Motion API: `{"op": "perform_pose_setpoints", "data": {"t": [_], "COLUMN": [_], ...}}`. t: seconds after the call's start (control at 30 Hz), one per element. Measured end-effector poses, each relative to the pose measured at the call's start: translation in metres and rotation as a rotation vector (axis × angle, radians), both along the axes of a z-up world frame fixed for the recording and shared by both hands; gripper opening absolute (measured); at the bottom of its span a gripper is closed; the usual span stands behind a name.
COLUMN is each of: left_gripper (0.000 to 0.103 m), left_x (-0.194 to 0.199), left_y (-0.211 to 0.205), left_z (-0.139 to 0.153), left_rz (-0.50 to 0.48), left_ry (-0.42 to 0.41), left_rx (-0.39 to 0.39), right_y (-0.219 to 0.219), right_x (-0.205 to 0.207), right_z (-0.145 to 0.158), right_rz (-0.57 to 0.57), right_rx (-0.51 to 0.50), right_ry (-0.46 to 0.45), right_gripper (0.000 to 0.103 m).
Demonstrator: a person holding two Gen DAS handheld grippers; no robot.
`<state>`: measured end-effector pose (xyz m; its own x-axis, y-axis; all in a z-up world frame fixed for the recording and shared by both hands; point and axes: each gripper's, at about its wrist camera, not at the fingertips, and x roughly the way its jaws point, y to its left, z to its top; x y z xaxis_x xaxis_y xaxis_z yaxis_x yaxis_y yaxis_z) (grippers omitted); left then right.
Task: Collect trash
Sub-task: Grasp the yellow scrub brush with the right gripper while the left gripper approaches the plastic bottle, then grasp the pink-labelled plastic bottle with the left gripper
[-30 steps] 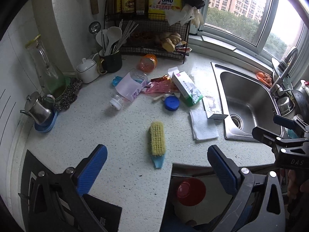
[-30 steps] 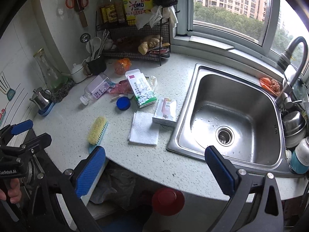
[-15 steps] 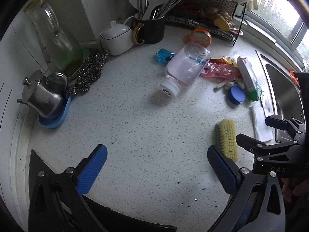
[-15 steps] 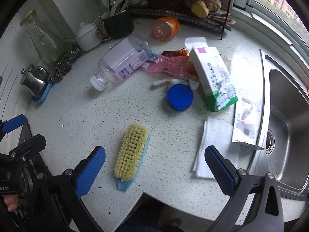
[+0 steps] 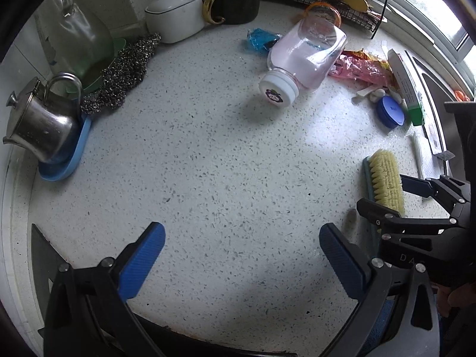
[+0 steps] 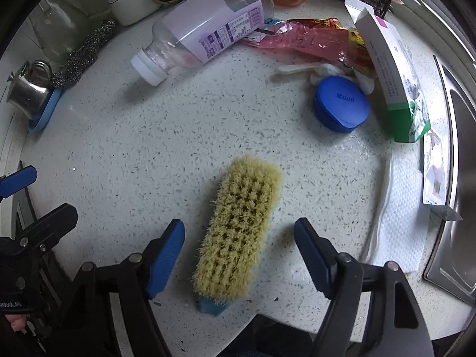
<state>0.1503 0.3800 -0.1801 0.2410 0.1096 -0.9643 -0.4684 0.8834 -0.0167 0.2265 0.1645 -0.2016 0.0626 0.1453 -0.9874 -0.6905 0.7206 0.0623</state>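
Trash lies on the speckled counter: an empty plastic bottle (image 6: 205, 29) on its side, also in the left wrist view (image 5: 300, 62), a pink wrapper (image 6: 300, 40), a blue lid (image 6: 340, 107), a green-and-white carton (image 6: 395, 80) and a white paper towel (image 6: 398, 214). A yellow-bristled scrub brush (image 6: 241, 229) lies bristles up between the open fingers of my right gripper (image 6: 239, 258), untouched. My left gripper (image 5: 242, 258) is open and empty over bare counter, with the right gripper beside it (image 5: 416, 205).
A steel pot (image 5: 38, 125) on a blue dish, a steel scourer (image 5: 122, 74), a glass carafe (image 5: 77, 35), a white sugar bowl (image 5: 175, 15) and a black utensil mug (image 5: 232, 0) line the back left. A wire rack stands behind. The sink (image 6: 464, 184) is at right.
Both grippers have dropped lower and moved forward over the counter. The right gripper now straddles the scrub brush. The left has come closer to the bottle.
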Motion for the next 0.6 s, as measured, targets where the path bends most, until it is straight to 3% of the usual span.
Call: {"op": "perform_pose_setpoints", "data": {"t": [0.1,0.23,0.4,0.6], "left_gripper": [0.103,0.103,0.103,0.103], "left_x": [0.002,0.009,0.032,0.087], "left_y": [-0.006,-0.012,-0.012,-0.001], "left_z": [0.0,0.004,0.022,0.046], "left_rz": [-0.008,-0.015,-0.064,-0.182], "left_ry": [0.006,-0.004,-0.054,-0.103], "left_rx": [0.001,-0.006,-0.021,0.031], "right_y": [0.005,0.004,-0.011,-0.039], "right_x": [-0.01,-0.02,-0.007,0.033], "right_z": [0.004,0.007,0.011,0.052], "right_rz": [0.07,0.131,0.107,0.04], "right_rx": [-0.024,0.0,0.08,0.156], "right_ry": [-0.074,-0.082,-0.045,-0.108], "right_gripper": [0.042,0.041,0.039,0.037]}}
